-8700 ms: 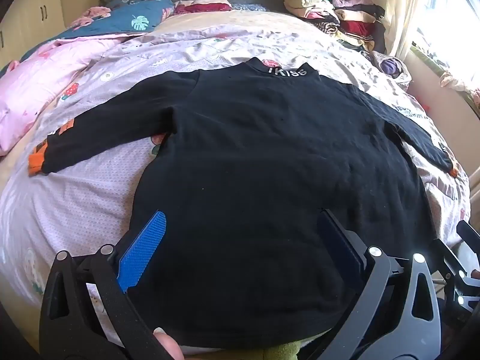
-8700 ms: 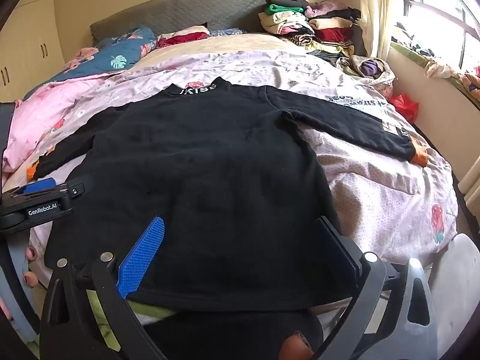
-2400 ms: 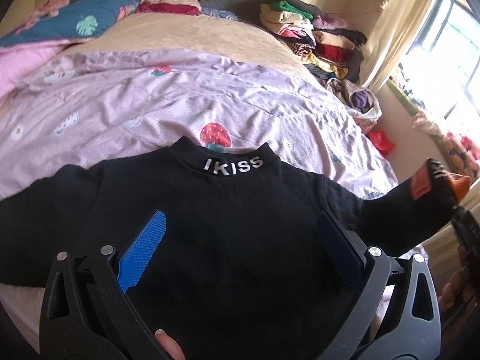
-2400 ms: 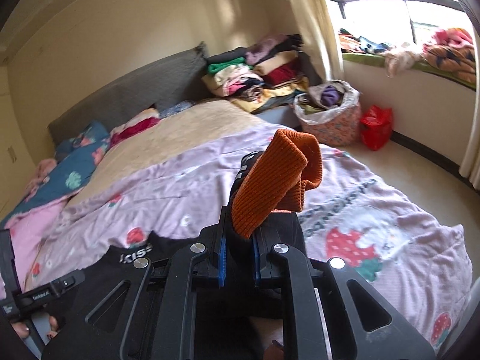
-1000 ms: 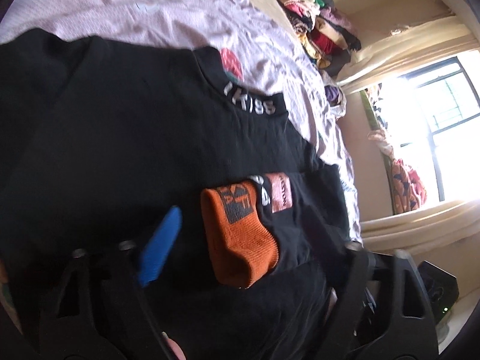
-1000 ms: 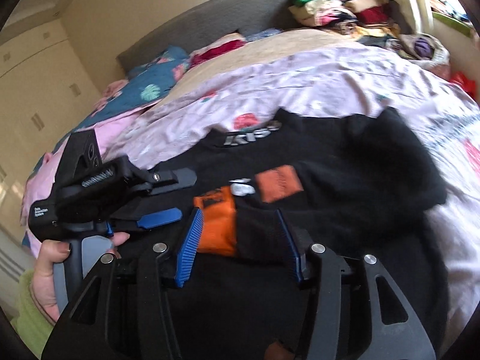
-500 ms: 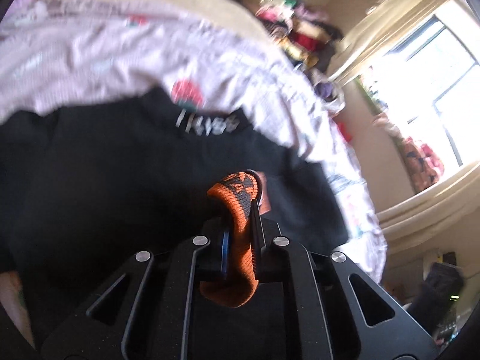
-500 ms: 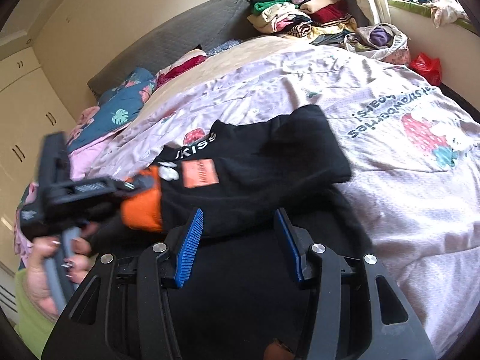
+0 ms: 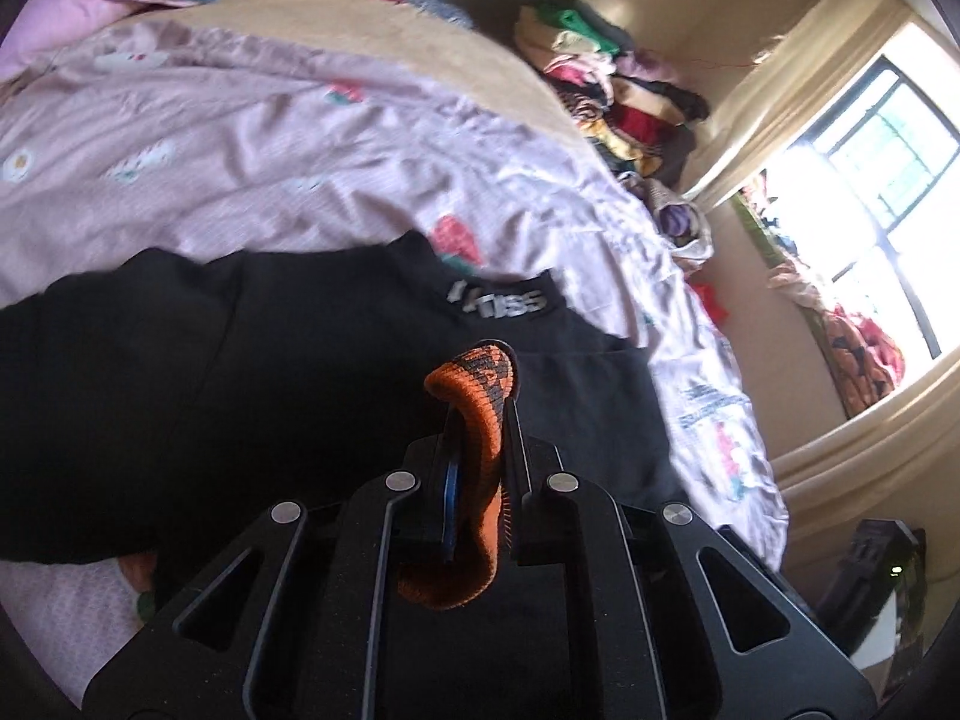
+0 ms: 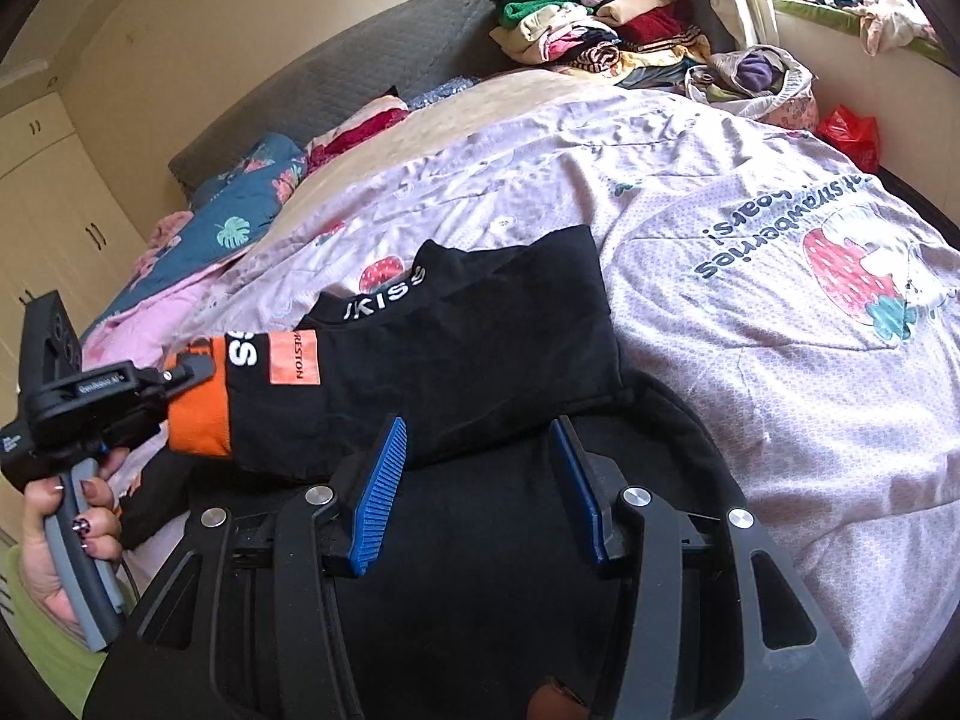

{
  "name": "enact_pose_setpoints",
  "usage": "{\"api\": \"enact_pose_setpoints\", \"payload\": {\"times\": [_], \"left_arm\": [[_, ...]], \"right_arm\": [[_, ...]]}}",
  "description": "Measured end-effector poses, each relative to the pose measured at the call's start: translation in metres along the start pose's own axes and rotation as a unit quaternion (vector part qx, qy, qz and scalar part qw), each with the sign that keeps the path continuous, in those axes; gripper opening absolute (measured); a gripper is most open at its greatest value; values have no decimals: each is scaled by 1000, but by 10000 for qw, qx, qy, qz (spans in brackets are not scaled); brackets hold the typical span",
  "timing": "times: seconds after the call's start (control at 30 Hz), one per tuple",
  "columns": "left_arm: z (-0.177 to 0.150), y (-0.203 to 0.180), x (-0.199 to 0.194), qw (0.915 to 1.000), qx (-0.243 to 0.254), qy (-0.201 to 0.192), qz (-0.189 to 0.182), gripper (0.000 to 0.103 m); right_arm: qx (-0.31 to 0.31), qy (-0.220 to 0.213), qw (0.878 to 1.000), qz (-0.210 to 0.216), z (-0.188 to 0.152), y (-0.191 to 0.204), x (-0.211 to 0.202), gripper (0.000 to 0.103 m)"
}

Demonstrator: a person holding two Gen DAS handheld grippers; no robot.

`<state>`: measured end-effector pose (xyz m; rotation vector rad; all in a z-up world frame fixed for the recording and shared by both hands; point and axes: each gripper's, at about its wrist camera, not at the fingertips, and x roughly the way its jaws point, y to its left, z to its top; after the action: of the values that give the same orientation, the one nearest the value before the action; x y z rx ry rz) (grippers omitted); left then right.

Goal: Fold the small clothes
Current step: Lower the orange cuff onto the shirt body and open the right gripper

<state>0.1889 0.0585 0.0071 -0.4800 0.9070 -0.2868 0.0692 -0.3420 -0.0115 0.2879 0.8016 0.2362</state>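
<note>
The left claw (image 9: 480, 420) is clamped on the orange cuff (image 9: 474, 396) of the black sweater (image 10: 468, 348), whose sleeve stretches from it across the body toward the right claw (image 10: 480, 480). The right claw's jaws stand apart and empty just above the sweater, which lies on the bed (image 10: 750, 330).

One black sweater (image 10: 480, 330), two grippers (left (image 9: 480, 414), right (image 10: 480, 480)); perhaps three pillows (image 10: 252, 204)

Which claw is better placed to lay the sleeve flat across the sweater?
Probably the left claw: it is shut on the orange cuff of the sleeve. The right claw is open and holds nothing.
</note>
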Motion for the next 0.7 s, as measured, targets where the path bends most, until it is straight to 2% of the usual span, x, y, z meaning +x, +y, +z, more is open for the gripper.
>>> {"api": "enact_pose_setpoints", "payload": {"times": [0.43, 0.6, 0.7], "left_arm": [[-2, 32, 1, 9968, -95, -104, 791, 16], [-1, 29, -15, 9956, -11, -404, 848, 25], [-6, 22, -1, 9958, 189, -129, 884, 32]], "right_arm": [[-336, 124, 9990, -254, 6, 15, 23, 48], [-662, 276, 9963, -477, 13, 24, 39, 48], [-900, 397, 9935, -582, 19, 34, 52, 52]]}}
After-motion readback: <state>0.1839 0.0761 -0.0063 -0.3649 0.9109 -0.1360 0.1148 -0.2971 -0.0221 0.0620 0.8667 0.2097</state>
